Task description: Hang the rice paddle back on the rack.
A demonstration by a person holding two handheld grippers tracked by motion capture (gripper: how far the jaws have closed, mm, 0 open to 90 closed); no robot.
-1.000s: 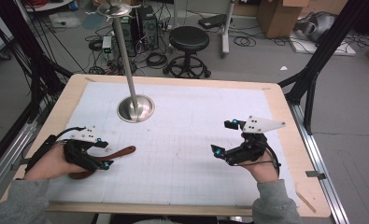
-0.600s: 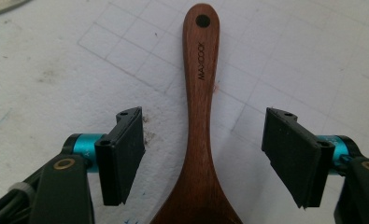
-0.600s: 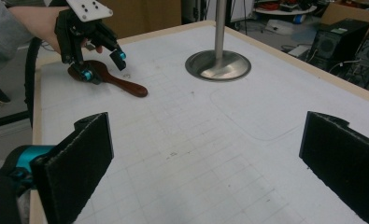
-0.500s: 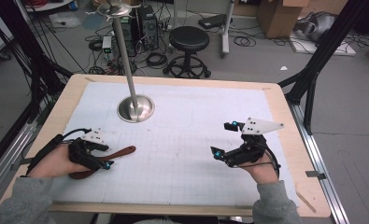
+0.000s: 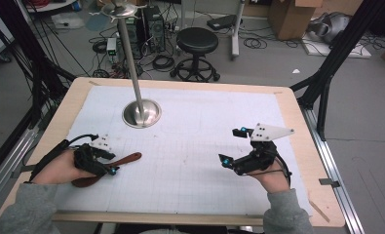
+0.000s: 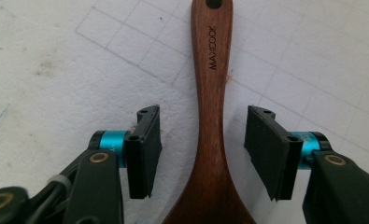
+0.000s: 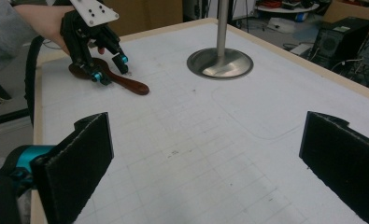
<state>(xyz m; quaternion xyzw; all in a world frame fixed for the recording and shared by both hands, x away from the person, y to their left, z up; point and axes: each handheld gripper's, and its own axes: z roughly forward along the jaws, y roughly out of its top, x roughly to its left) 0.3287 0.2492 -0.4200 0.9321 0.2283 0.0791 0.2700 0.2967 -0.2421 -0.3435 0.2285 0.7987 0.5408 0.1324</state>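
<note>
A dark wooden spoon lies flat on the white gridded mat at the front left, with its handle pointing right. My left gripper straddles the spoon's neck where the handle widens toward the bowl. Its jaws have just been closing, and a gap remains on each side between the pads and the wood. In the right gripper view, the left gripper stands over the spoon. My right gripper rests at the front right, open wide, with bare mat between its pads.
A metal pole on a round steel base stands at the back left of the mat and appears as the steel base in the right gripper view. The wooden table edge frames the mat. A stool, cables and boxes sit on the floor beyond.
The left gripper's jaws have narrowed around the spoon's neck, and the hand has shifted slightly right. The spoon and the right gripper have stayed put.
</note>
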